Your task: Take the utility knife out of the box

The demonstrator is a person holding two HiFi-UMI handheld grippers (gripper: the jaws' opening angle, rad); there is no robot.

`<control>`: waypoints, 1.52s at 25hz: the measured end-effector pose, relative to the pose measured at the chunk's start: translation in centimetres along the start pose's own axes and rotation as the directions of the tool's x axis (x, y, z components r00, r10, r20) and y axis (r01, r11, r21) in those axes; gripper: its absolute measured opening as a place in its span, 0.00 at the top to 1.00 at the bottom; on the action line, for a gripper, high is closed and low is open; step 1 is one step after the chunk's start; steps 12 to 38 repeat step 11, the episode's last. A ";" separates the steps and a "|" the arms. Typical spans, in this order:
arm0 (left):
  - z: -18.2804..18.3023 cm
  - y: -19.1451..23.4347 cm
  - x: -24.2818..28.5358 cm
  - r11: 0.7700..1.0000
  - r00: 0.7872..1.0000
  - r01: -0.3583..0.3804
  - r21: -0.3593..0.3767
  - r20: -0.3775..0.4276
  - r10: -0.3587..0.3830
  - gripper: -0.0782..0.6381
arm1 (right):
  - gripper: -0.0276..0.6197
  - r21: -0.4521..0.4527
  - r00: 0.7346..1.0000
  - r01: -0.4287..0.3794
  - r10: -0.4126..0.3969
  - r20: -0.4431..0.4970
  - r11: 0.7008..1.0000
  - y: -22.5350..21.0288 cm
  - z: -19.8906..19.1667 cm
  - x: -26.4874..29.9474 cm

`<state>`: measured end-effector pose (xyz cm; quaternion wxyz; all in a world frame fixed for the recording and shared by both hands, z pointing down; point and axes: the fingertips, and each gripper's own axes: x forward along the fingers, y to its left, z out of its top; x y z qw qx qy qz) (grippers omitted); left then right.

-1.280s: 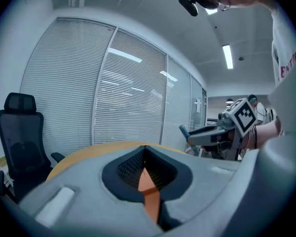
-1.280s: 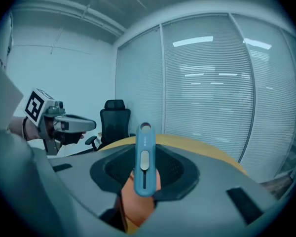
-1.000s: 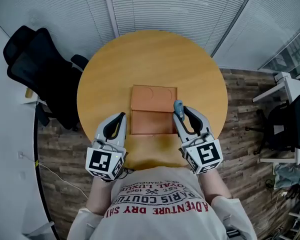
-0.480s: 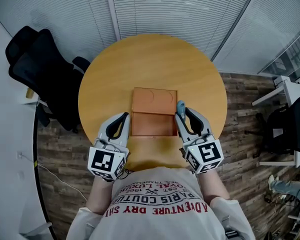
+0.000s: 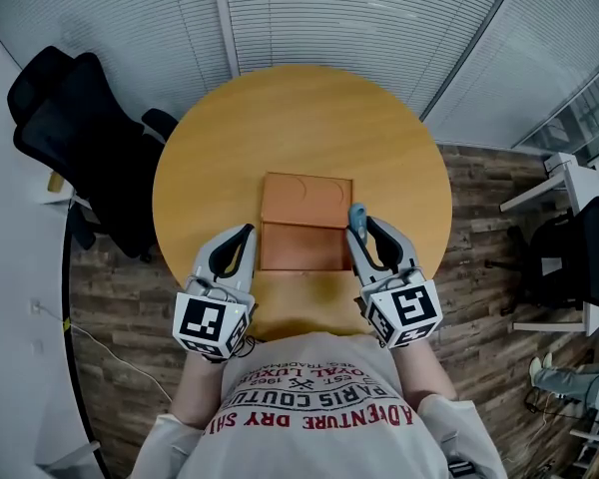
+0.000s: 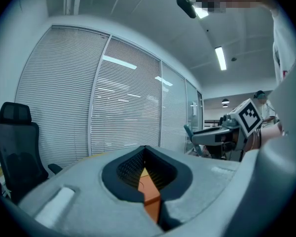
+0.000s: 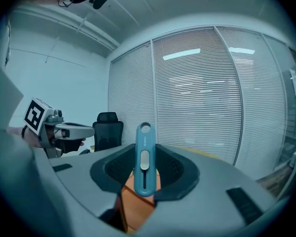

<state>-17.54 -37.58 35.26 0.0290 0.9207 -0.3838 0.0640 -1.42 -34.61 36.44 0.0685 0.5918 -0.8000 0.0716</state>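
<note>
An orange-brown box (image 5: 304,223) lies open in the middle of the round wooden table (image 5: 299,118), its lid folded back on the far side. My right gripper (image 5: 360,226) hovers at the box's right edge, shut on a blue utility knife (image 5: 356,213). In the right gripper view the knife (image 7: 144,157) stands upright between the jaws, slider facing the camera, with the box (image 7: 135,206) below. My left gripper (image 5: 246,231) rests at the box's left edge, jaws shut with nothing held. The left gripper view shows a sliver of the box (image 6: 150,196) past the closed tips.
A black office chair (image 5: 70,128) stands left of the table, close to its rim. A white desk (image 5: 569,178) and a dark chair (image 5: 569,257) are off to the right on the wooden floor. Slatted blinds line the far wall.
</note>
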 end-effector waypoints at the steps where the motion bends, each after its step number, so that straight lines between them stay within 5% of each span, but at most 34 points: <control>1: 0.0 0.0 0.1 1.000 1.000 0.000 -0.001 0.000 0.000 0.90 | 0.75 0.002 1.000 0.002 -0.002 -0.002 1.000 -0.1 0.0 0.1; 38: 0.0 -0.1 0.7 1.000 1.000 0.003 0.007 -0.011 -0.003 0.90 | 0.75 0.000 1.000 -0.011 0.011 0.000 1.000 0.1 0.3 0.4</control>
